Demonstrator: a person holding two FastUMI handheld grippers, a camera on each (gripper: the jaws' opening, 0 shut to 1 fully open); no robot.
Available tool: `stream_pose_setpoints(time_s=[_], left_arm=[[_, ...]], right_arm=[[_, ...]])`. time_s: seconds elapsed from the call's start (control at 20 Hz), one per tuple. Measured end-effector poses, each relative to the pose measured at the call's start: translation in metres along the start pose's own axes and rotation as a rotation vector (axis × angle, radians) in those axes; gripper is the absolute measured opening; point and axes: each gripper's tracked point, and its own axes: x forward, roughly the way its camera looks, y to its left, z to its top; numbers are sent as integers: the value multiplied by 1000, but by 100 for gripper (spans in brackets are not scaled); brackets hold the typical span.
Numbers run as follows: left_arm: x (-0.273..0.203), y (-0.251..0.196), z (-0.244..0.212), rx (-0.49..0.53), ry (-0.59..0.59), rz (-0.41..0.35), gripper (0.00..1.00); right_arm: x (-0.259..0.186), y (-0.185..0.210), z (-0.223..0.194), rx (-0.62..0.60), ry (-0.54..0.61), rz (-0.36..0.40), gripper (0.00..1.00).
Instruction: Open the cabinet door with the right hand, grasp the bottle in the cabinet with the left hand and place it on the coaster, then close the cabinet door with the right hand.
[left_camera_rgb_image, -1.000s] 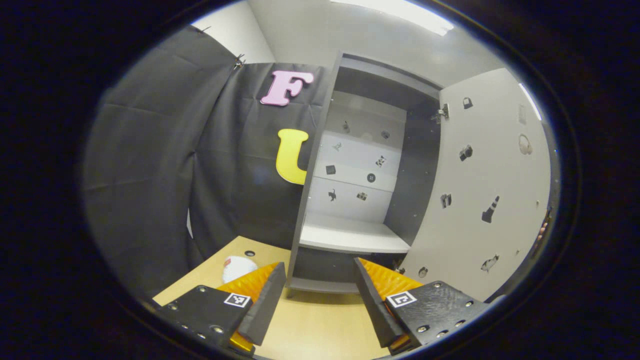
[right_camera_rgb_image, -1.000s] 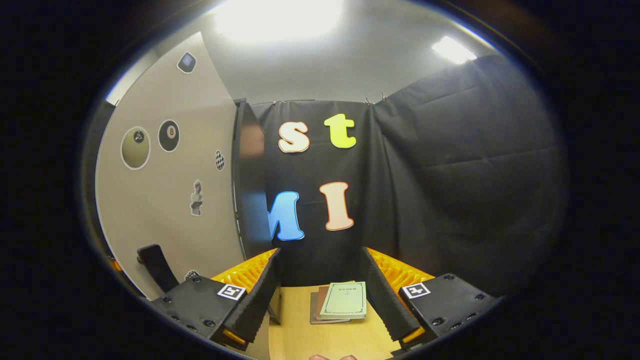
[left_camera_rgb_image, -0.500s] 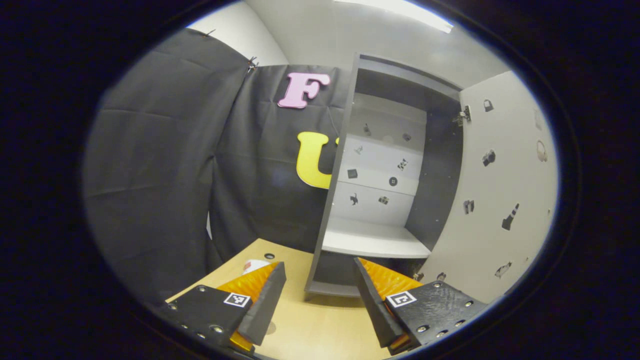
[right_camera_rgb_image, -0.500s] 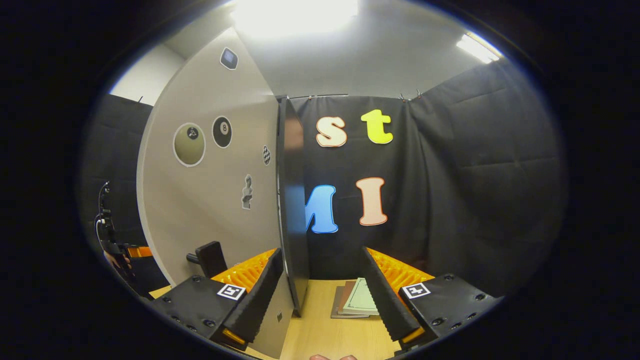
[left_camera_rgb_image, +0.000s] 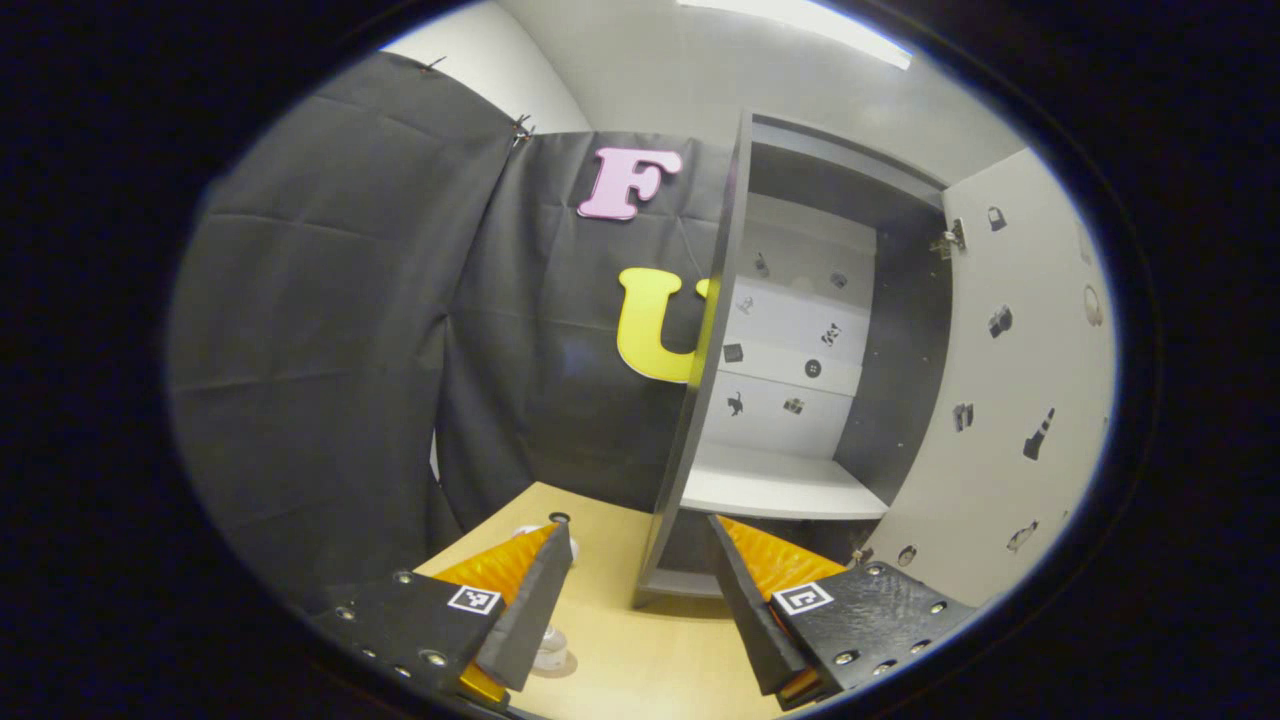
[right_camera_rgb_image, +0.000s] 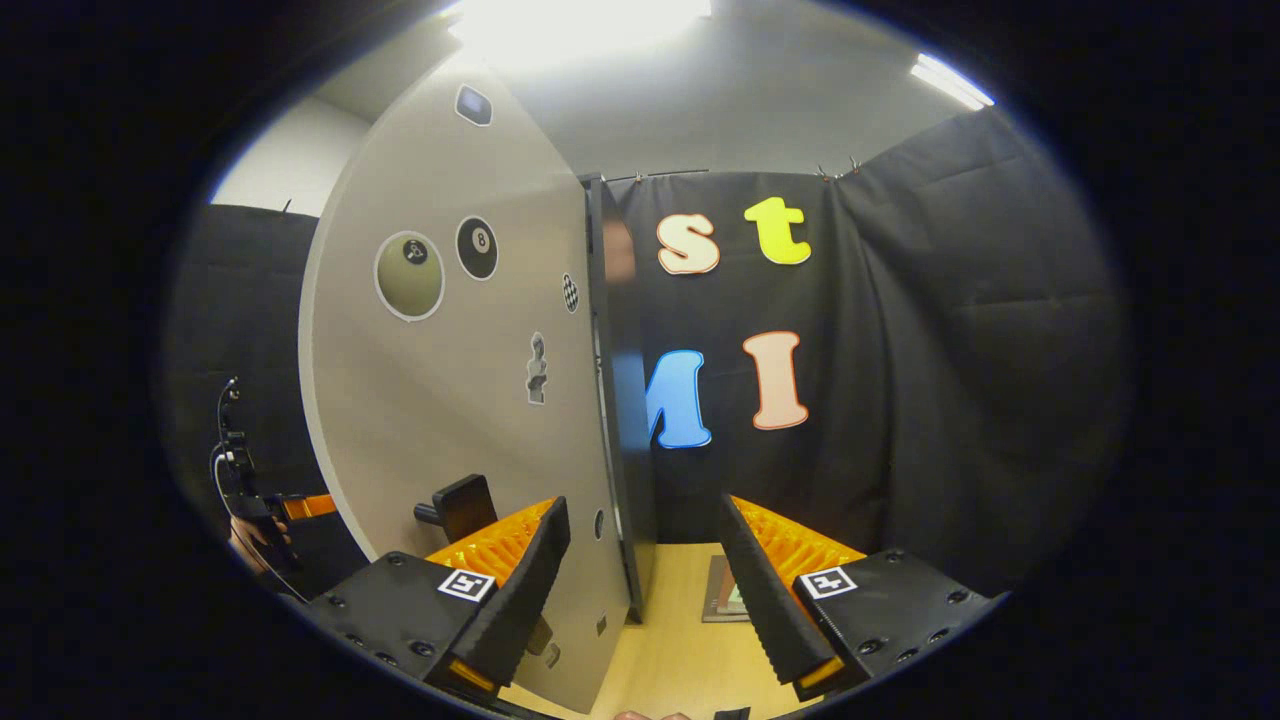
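Note:
The dark cabinet (left_camera_rgb_image: 700, 400) stands open with a bare white shelf (left_camera_rgb_image: 780, 485) inside. Its pale door (left_camera_rgb_image: 1010, 400) hangs out to the right. My left gripper (left_camera_rgb_image: 635, 610) is open over the wooden table, in front of the cabinet's left side wall. A small clear object (left_camera_rgb_image: 548, 650), perhaps the bottle's top, peeks out beside its left finger. In the right gripper view the door (right_camera_rgb_image: 450, 400) with its dark handle (right_camera_rgb_image: 455, 505) is close ahead. My right gripper (right_camera_rgb_image: 640, 600) is open, and the door's free edge (right_camera_rgb_image: 615, 420) stands between its fingers.
A white round thing (left_camera_rgb_image: 525, 531) lies on the table behind my left finger. Some books (right_camera_rgb_image: 728, 592) lie on the table (right_camera_rgb_image: 670, 650) behind the door. The other gripper and the hand holding it (right_camera_rgb_image: 250, 505) show at the far left of the right gripper view.
My left gripper has drifted left, so the cabinet sits further right in its view. In the right gripper view the door has slid right until its edge stands between the fingers.

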Motion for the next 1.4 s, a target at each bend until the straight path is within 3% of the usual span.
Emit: stream_pose_setpoints(time_s=[0.35,1.0,1.25,1.4], left_arm=[[-5,43,3,16,-10,-3,83],[25,115,0,51,33,-47,83],[21,123,-6,11,44,-87,83],[20,124,-11,41,44,-91,82]], right_arm=[[13,76,-2,-57,5,86,96],[97,217,-31,91,49,240,96],[135,260,-37,79,45,253,97],[140,270,-41,76,66,259,96]])
